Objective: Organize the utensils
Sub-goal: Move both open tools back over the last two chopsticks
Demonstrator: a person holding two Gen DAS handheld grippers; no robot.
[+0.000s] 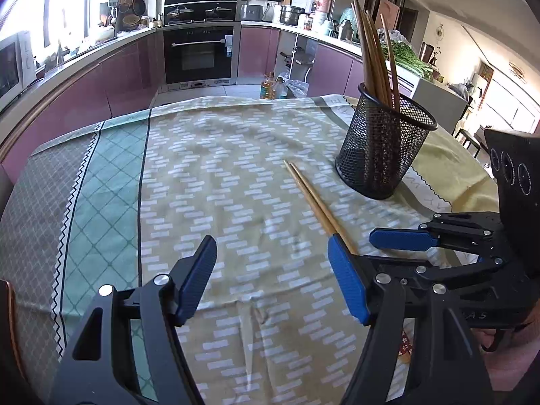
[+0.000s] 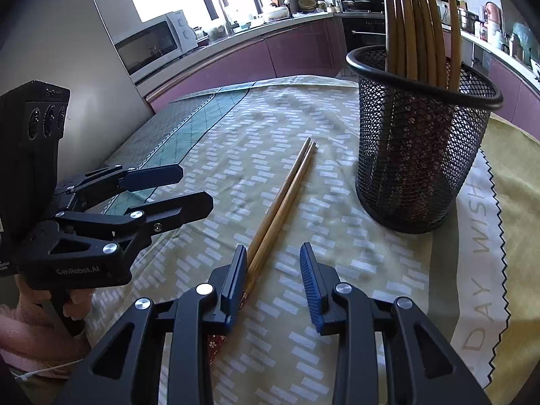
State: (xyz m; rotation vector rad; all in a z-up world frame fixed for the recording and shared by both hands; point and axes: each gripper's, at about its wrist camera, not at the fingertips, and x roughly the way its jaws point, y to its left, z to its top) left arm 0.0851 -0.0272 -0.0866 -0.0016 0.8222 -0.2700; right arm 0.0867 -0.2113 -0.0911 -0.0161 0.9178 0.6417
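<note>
A pair of chopsticks lies flat on the tabletop, side by side and touching, smooth light wood, thin at the far tips. The near ends have a red flower pattern. The tabletop has a soft cloth with small white rectangles on yellow-green, a green diamond band on the left, and some low wrinkles.

The holder is a round cup of black wire mesh with a smooth rim. It stands upright just beside the far tips of the lying pair, on the right. Several more chopsticks stand in it and lean apart like a fan.

The right gripper is low over the cloth, fingers apart with nothing between them. Its left pad, blue ribbed rubber, is right beside the near part of the pair; I cannot tell if it touches.

The left gripper is wide apart too, holding nothing, over bare cloth to the left of the pair. The cloth is free toward the far edge.
</note>
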